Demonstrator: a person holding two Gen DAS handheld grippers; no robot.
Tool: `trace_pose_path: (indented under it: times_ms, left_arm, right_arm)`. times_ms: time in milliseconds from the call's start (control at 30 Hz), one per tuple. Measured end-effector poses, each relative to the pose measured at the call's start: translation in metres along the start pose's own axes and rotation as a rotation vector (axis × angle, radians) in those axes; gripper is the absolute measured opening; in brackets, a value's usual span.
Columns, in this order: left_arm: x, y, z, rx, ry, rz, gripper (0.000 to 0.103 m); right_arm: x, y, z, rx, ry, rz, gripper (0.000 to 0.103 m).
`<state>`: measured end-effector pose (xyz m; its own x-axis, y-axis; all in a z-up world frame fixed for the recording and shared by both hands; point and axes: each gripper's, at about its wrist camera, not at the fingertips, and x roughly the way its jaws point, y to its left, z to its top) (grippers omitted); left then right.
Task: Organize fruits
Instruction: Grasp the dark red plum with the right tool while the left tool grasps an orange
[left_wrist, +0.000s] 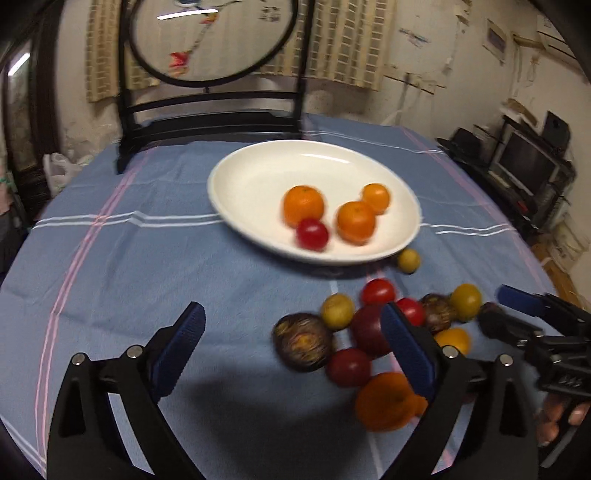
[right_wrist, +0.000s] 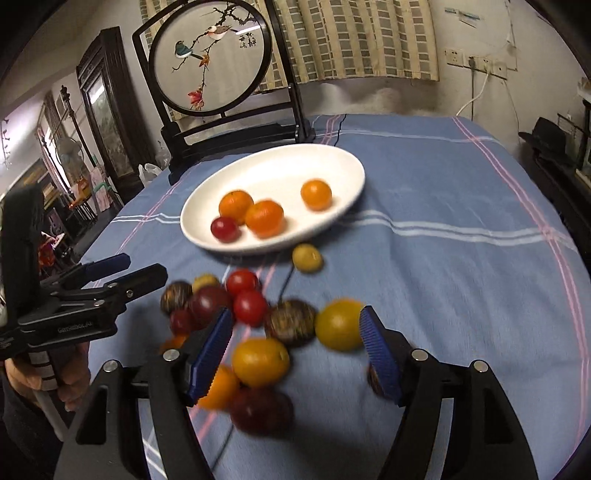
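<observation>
A white oval plate (left_wrist: 258, 166) (right_wrist: 332, 162) holds three oranges, such as the one (left_wrist: 303, 205) (right_wrist: 235, 206), and a red tomato (left_wrist: 312, 233) (right_wrist: 224, 229). In front of it several loose fruits lie heaped on the blue cloth: red tomatoes, yellow ones, a dark mottled fruit (left_wrist: 303, 341) (right_wrist: 290, 323) and an orange (left_wrist: 386, 400). My left gripper (left_wrist: 291, 317) (right_wrist: 140, 268) stands wide open at the pile's left side and holds nothing. My right gripper (right_wrist: 295, 317) (left_wrist: 506, 310) is open over the pile's near right, with a yellow fruit (right_wrist: 260, 362) lying between its fingers, untouched.
One yellow-green fruit (left_wrist: 408, 260) (right_wrist: 306, 257) lies alone by the plate's front rim. A round embroidered screen on a black stand (left_wrist: 210, 122) (right_wrist: 210, 55) rises at the table's far edge. A hand (right_wrist: 44, 373) grips the left tool. Dark furniture (left_wrist: 524, 158) stands to the right.
</observation>
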<state>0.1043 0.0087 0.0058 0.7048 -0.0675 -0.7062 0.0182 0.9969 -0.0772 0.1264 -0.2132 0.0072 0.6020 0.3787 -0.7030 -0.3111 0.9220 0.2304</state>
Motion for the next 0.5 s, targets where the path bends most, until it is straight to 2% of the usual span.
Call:
trace_pose_path:
  times_ms: [67,167,300,400,500]
  left_arm:
    - [0.001,0.003,-0.01,0.018,0.009,0.038,0.093]
    - [-0.005,0.007,-0.012,0.005,-0.014,0.022,0.093]
    - [-0.01,0.006,-0.013,0.017,-0.036,0.012,0.094]
    - [-0.005,0.002,-0.014,0.044,-0.028,0.029,0.094]
    - [0.0,0.001,-0.015,0.049,0.004,0.013,0.094]
  right_arm:
    - [-0.003,-0.006,-0.008,0.025,0.003,0.024,0.072]
    - [-0.015,0.0,-0.018,0.0,-0.01,0.04,0.072]
    - [-0.023,0.023,-0.033,-0.128,-0.004,0.003,0.072]
    - [-0.019,0.028,-0.04,-0.165,0.021,-0.029,0.072]
    - [-0.014,0.032,-0.043,-0.183,0.055,-0.029,0.072]
